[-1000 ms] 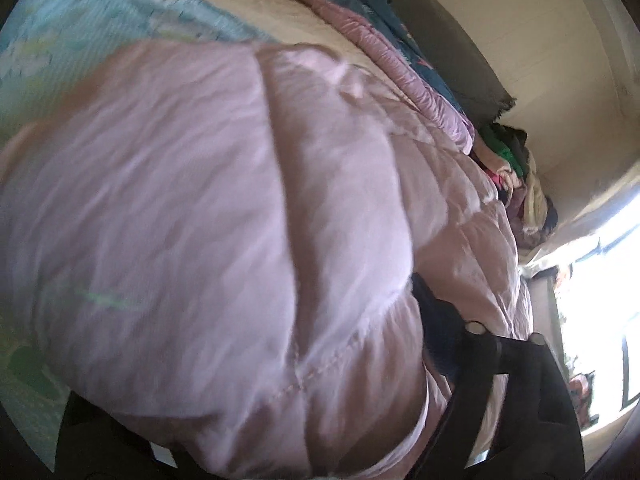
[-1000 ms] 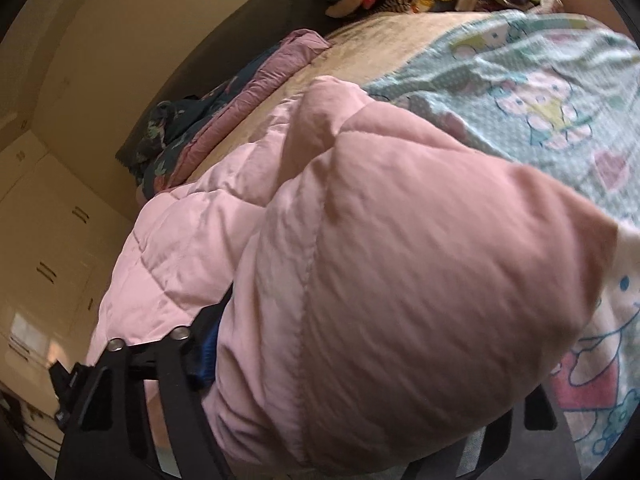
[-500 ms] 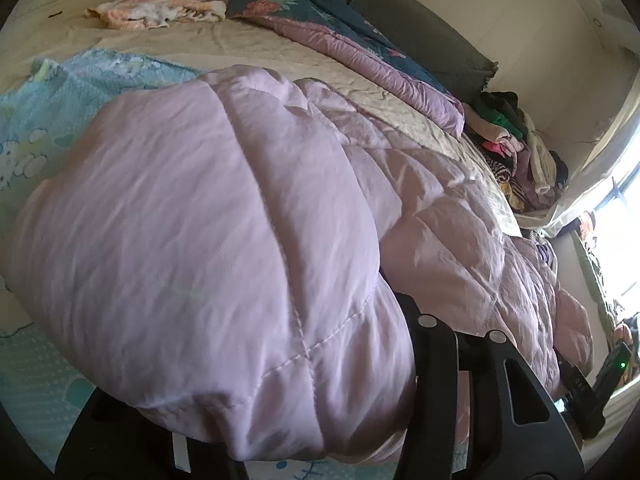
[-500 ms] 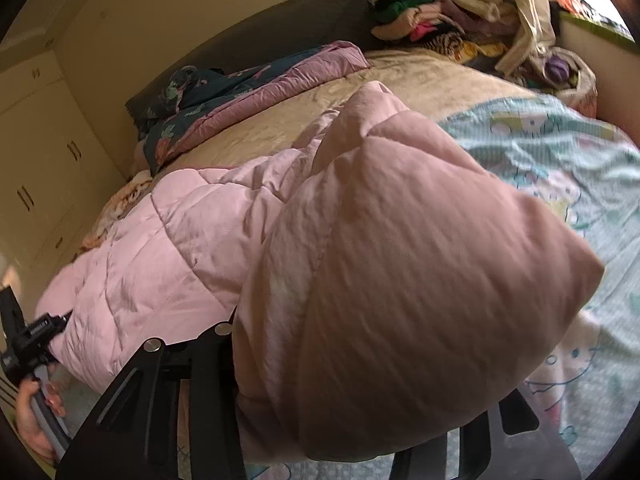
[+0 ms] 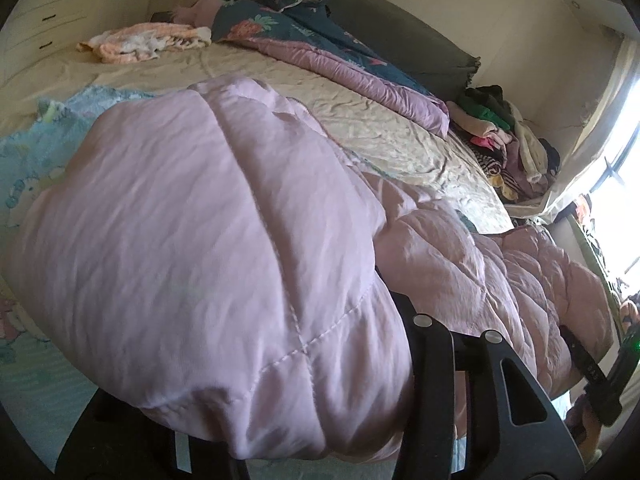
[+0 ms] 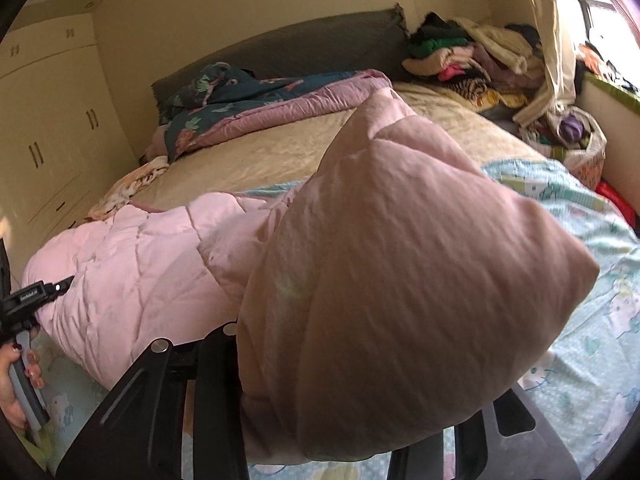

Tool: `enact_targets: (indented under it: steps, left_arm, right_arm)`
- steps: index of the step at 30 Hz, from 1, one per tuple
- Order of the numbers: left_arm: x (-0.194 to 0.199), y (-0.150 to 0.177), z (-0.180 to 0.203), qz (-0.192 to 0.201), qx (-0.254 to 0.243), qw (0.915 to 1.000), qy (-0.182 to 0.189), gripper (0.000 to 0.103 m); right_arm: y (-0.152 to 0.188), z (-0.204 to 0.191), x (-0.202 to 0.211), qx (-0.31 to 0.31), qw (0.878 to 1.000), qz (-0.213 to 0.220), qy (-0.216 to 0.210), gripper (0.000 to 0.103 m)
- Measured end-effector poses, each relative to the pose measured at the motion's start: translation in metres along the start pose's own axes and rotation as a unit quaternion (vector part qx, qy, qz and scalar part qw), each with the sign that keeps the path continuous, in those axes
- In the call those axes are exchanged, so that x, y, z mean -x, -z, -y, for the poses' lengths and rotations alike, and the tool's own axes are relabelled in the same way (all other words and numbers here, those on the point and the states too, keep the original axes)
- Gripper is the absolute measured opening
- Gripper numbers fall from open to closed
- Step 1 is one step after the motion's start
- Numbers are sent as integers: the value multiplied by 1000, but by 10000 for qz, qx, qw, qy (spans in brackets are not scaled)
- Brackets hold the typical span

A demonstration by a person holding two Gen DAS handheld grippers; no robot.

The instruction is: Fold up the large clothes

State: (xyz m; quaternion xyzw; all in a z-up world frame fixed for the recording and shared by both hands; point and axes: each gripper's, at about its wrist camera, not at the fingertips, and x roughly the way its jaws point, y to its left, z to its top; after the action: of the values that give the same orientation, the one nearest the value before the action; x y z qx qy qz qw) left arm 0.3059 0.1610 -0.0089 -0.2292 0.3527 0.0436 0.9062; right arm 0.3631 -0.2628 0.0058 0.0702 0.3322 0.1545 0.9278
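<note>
A large pink quilted comforter [image 5: 208, 240] stretches between my two grippers above the bed. My left gripper [image 5: 304, 408] is shut on one bunched corner of it, which bulges over the fingers and hides the tips. My right gripper [image 6: 320, 412] is shut on the other corner of the comforter [image 6: 400, 280], which puffs out the same way. The middle of the comforter sags down to the bed. The right gripper also shows in the left wrist view [image 5: 596, 372], and the left gripper in the right wrist view [image 6: 28, 300].
Beneath lies a light blue cartoon-print sheet [image 6: 592, 312] on a beige bedspread [image 5: 280, 76]. A floral and purple duvet [image 5: 320, 44] lies by the dark headboard [image 6: 304, 48]. A clothes pile [image 6: 472, 60] sits in the corner near the window. Wardrobes [image 6: 44, 136] stand at left.
Both grippers have risen and tilted back with the comforter corners held, so more of the bed, headboard and room shows now. The grips have not changed.
</note>
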Motion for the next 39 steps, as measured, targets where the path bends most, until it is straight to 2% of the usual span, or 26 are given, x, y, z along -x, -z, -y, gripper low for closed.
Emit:
enact_targets:
  steps: [7, 16, 39]
  left_arm:
    - [31, 11, 1, 32, -113, 9999, -10, 37]
    - [56, 33, -6, -20, -139, 9999, -24, 37]
    - [94, 83, -31, -50, -157, 9999, 0, 38]
  right_arm:
    - [7, -15, 34, 238, 9997, 57, 38, 33]
    - [33, -20, 67, 257, 9997, 36, 10, 33]
    - [84, -33, 112, 268, 9995, 26, 155, 33]
